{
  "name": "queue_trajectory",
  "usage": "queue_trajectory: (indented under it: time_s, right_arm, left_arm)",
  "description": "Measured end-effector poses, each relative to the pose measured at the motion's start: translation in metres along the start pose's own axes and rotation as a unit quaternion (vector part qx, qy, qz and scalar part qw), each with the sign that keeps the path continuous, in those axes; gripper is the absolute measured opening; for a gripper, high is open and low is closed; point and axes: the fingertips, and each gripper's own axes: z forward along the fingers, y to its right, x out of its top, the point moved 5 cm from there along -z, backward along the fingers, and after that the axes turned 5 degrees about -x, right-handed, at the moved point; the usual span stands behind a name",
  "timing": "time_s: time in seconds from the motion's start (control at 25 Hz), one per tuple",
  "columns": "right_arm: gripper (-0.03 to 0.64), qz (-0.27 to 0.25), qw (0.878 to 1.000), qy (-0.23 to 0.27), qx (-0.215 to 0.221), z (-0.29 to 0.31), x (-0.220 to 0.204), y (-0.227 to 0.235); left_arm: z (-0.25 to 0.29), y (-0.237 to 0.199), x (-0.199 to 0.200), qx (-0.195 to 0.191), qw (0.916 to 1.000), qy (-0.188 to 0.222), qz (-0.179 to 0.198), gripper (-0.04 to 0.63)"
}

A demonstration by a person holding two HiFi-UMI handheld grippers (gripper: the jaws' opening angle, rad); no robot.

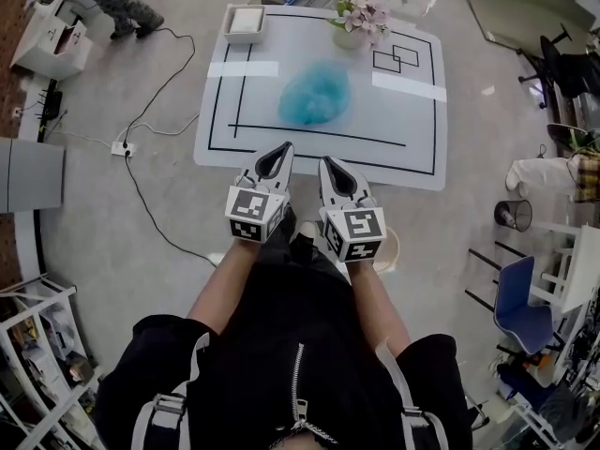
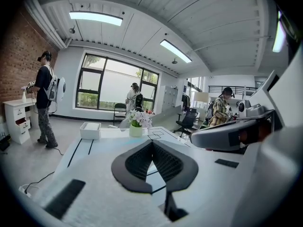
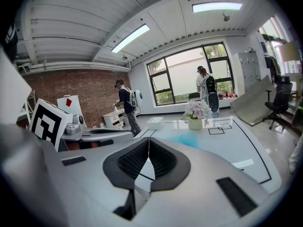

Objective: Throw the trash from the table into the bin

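Overhead, both claws point toward 12 o'clock, their tips over the near edge of the table (image 1: 412, 148).

Left claw (image 1: 280, 153): clenched. The black ribbed pads meet at the tips with nothing between them.

Right claw (image 1: 331, 167): likewise clenched and empty, its white shell smooth and wedge-shaped.

Blue trash (image 1: 315, 94): lies on the table near its centre, at 12 o'clock from my claws and apart from both. Its outline is soft and smeared, so I cannot tell whether it is film, paper or cloth. The right gripper view gives only a faint blue patch, and in the left gripper view my own jaws cover that spot.

Table surface: white, smooth and glossy, ruled with thin black lines.

White tray (image 1: 246, 23): rectangular and shallow, at the table's 11 o'clock corner.

Flower pot (image 1: 356, 19): a small pale vessel with pinkish blossoms, at 1 o'clock.

Mesh bin (image 1: 513, 215): dark and round with an open-weave wall, on the floor (image 1: 112, 214) at 3 o'clock, well apart from the table.

Pale round thing (image 1: 388, 251): at 5 o'clock of my right claw, mostly hidden behind its marker cube; I cannot identify it.

Person (image 1: 122, 3): at 11 o'clock, cut off by the frame edge.
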Motion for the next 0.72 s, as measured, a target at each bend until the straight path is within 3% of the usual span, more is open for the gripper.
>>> queue_trajectory:
  time_s: [0.44, 0.72]
  right_arm:
    - [0.011, 0.002, 1.000, -0.017, -0.013, 0.081, 0.022, 0.006]
    - [0.011, -0.007, 0.999, -0.031, -0.028, 0.127, 0.021, 0.016]
  left_arm:
    - [0.047, -0.071, 0.018, -0.011, 0.9998, -0.015, -0.002, 0.006]
    - [0.077, -0.104, 0.006, -0.040, 0.9986, -0.032, -0.011, 0.006]
